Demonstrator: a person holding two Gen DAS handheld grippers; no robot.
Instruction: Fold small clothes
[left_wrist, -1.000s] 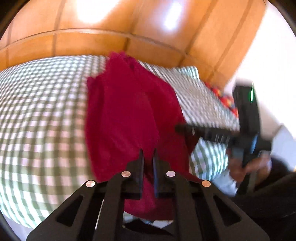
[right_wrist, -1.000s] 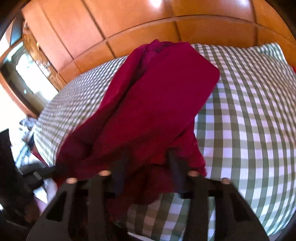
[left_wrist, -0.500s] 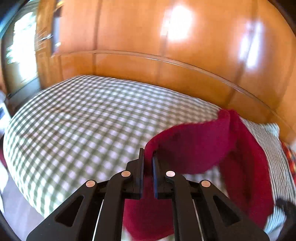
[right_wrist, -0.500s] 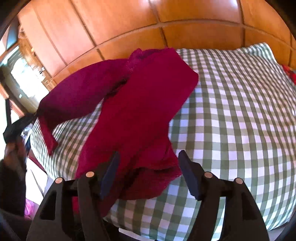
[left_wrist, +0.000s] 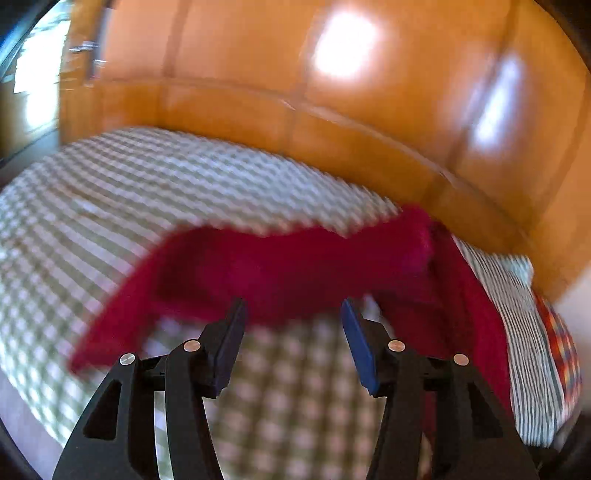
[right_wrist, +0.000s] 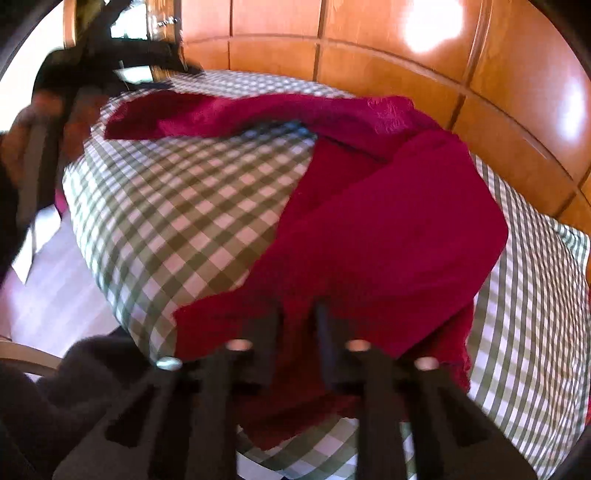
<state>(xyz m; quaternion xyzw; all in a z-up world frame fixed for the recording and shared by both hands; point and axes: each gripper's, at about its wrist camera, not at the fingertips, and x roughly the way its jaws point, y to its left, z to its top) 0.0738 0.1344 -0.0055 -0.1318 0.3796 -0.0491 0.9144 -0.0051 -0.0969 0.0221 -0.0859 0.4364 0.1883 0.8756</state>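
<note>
Shiny orange wood panels (left_wrist: 229, 48) stand behind a bed (left_wrist: 110, 192) with a green and white checked cover. On the far left of the left wrist view a bit of bright window (left_wrist: 33, 85) shows, but it is blurred. On the bed lies a dark red cloth (left_wrist: 295, 266). One long part of the cloth runs from the left side of the bed across to the right, and looks a little lifted in the middle, though the blur makes that hard to tell. Low in this view is the left gripper (left_wrist: 291, 332). Its two fingers (left_wrist: 229, 343) are spread wide apart and hold nothing; the cloth is just past their tips. On the right edge lies a striped pillow (left_wrist: 524, 332), and beside it something with red and blue checks (left_wrist: 561, 354). In the right wrist view, a hand (right_wrist: 33, 122) shows at the far left, holding the left gripper's black body up near the bed's far left corner. The long red part of the cloth (right_wrist: 221, 114) reaches across the bed toward that corner. To the right, the big part of the cloth (right_wrist: 388, 229) lies flat on the checked cover (right_wrist: 192, 206), down to the near edge. At the bottom is the right gripper (right_wrist: 299, 325). Its fingers (right_wrist: 271, 332) stand close together with a narrow gap, and the near edge of the cloth sits between them. It is too blurred to tell if they pinch it.
</note>
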